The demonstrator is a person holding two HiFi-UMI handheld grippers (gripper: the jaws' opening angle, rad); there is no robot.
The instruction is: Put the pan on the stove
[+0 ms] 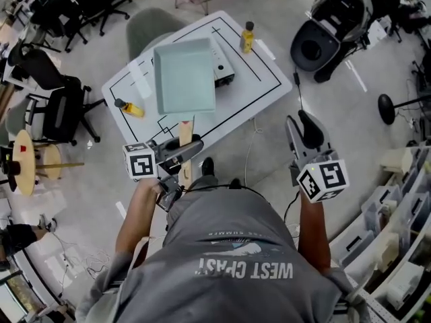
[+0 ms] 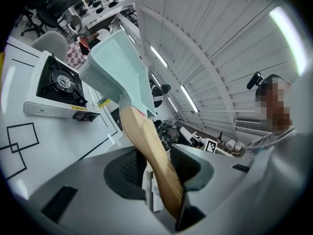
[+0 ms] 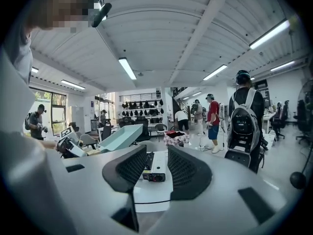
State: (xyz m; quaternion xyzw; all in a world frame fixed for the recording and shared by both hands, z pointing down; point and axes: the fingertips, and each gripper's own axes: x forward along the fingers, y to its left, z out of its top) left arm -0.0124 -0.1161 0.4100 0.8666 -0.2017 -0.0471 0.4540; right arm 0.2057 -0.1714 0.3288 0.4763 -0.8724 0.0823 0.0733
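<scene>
The left gripper (image 1: 183, 150) is pinching the wooden handle (image 2: 146, 155) of the pan (image 1: 184, 76), with the jaws pressing on either side of the handle near its free end. The pan is hanging in the air above the stove (image 2: 56, 89), not resting on it; from the head view it is covering most of the stove, leaving only the stove's right edge showing. The pan is looking rigid, square and deep-walled, and probably moderately heavy. Because the hold is far out on the handle, the body is likely to be levering downward and tending to twist in the jaws, so a hold nearer the pan body would be steadier. The smooth wood may be slipping-prone. The right gripper (image 3: 157, 156) is standing with its jaws spread and nothing between them, well to the right of the stove and off the table (image 1: 262, 79). A yellow bottle (image 1: 248, 37) is standing just beyond the stove, and a second bottle (image 1: 129, 108) is lying well to its left. Neither is obstructing the burner.
</scene>
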